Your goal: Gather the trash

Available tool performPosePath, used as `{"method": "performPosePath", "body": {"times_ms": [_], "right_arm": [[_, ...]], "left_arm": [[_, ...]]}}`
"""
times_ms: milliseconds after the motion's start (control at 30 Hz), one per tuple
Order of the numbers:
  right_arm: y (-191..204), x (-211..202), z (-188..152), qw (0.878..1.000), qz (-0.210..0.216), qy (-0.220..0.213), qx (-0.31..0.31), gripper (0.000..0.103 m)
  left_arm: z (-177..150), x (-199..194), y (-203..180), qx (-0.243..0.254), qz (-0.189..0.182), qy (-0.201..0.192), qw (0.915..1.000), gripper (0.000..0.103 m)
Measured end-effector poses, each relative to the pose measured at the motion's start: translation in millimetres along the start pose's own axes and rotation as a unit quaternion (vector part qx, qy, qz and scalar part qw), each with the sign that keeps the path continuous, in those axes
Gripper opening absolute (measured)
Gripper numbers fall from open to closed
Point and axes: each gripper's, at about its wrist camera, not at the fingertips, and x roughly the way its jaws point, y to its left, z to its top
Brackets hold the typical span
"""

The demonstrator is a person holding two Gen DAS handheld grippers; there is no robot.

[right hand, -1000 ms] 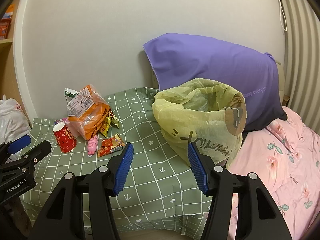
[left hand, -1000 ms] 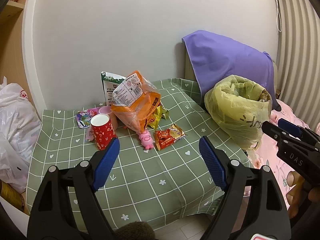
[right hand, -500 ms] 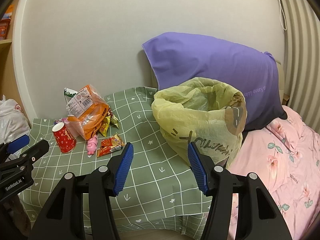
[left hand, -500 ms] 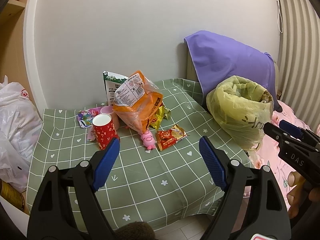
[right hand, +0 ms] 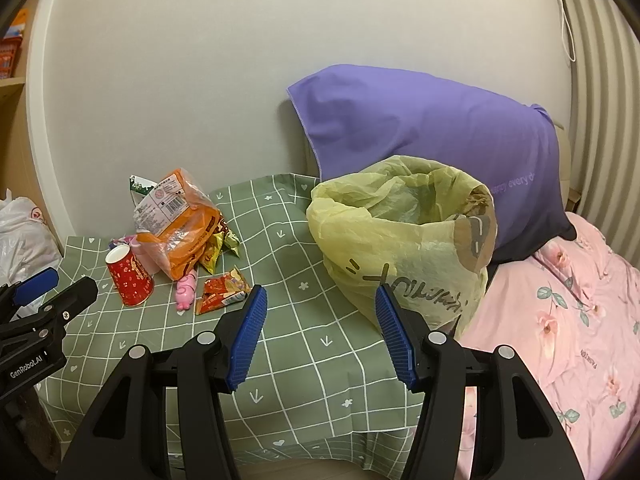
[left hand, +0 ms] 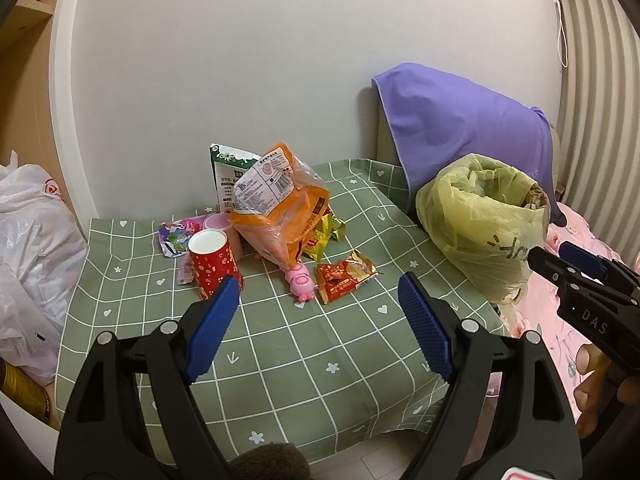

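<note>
Trash lies on the green checked tablecloth (left hand: 280,344): a red paper cup (left hand: 212,262), a big orange bag (left hand: 280,204), a red snack wrapper (left hand: 346,276), a pink pig toy (left hand: 300,282) and yellow wrappers (left hand: 326,232). A yellow trash bag (left hand: 480,216) stands open at the table's right edge. My left gripper (left hand: 320,308) is open and empty, above the table's near part. My right gripper (right hand: 318,320) is open and empty, just in front of the trash bag (right hand: 404,236). The cup (right hand: 129,276) and red wrapper (right hand: 222,290) show left in the right wrist view.
A purple pillow (right hand: 432,140) leans on the wall behind the bag. A pink flowered bed (right hand: 560,320) lies to the right. White plastic bags (left hand: 32,256) sit left of the table. A green-white carton (left hand: 226,176) stands behind the orange bag.
Both grippers have drifted slightly; the scene has shifted a little right in the left wrist view. Nothing was picked up or moved.
</note>
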Motion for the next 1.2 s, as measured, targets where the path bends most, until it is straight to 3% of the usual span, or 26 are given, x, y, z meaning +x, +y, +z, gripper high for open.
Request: {"method": "performPosePath", "body": {"times_ms": [300, 500, 800, 967, 1100, 1200], "right_arm": [[4, 5, 4, 1.000, 0.001, 0.002, -0.001, 0.054], [6, 27, 17, 1.000, 0.009, 0.007, 0.001, 0.054], [38, 79, 38, 0.998, 0.037, 0.032, -0.031, 0.054], [59, 105, 45, 0.997, 0.051, 0.042, -0.033, 0.054], [81, 127, 53, 0.995, 0.066, 0.058, -0.037, 0.054], [103, 137, 61, 0.993, 0.089, 0.070, -0.042, 0.054]], "left_arm": [[1, 7, 9, -0.011, 0.002, 0.005, 0.9999, 0.078], [15, 24, 19, 0.011, -0.001, -0.010, 0.9999, 0.078], [56, 79, 88, -0.018, -0.037, 0.011, 0.9991, 0.079], [98, 120, 126, -0.005, -0.043, -0.005, 0.9990, 0.085], [120, 152, 145, 0.020, -0.043, 0.011, 0.9988, 0.085], [127, 165, 163, -0.021, -0.065, 0.027, 0.9973, 0.085]]}}
